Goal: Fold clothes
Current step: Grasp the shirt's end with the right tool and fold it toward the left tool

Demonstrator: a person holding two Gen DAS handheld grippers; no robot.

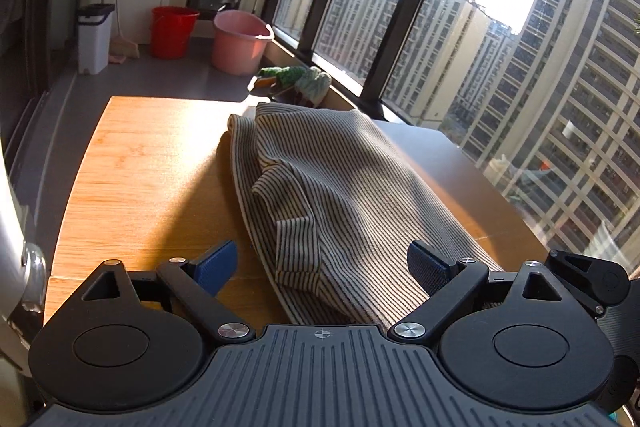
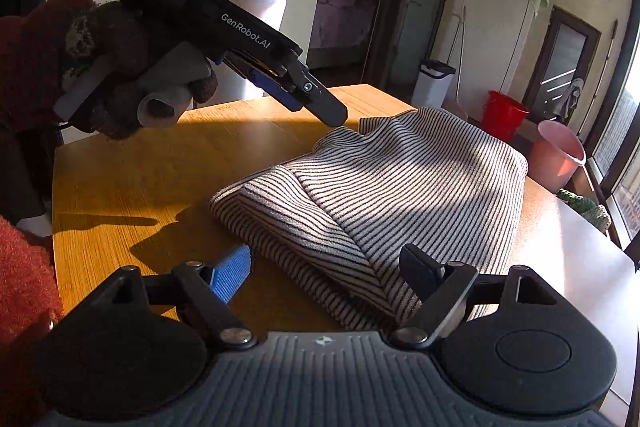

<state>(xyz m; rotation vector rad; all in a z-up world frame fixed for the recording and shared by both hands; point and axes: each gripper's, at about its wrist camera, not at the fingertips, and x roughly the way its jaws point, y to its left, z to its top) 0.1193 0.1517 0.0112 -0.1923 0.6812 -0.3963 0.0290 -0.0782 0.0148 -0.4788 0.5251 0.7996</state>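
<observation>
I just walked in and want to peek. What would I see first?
A striped sweater lying partly folded on the sunny wooden table. The left hand-held gripper, in a gloved hand, hangs over its far edge. Big windows show tall buildings, with a red bucket and a pink bucket on the floor.

Harsh low sunlight through the window, long shadows across the table, fisheye-bent edges.

Each camera sits low and close, looking along its fingers over the counter. Both views share the striped cloth and the buckets.
</observation>
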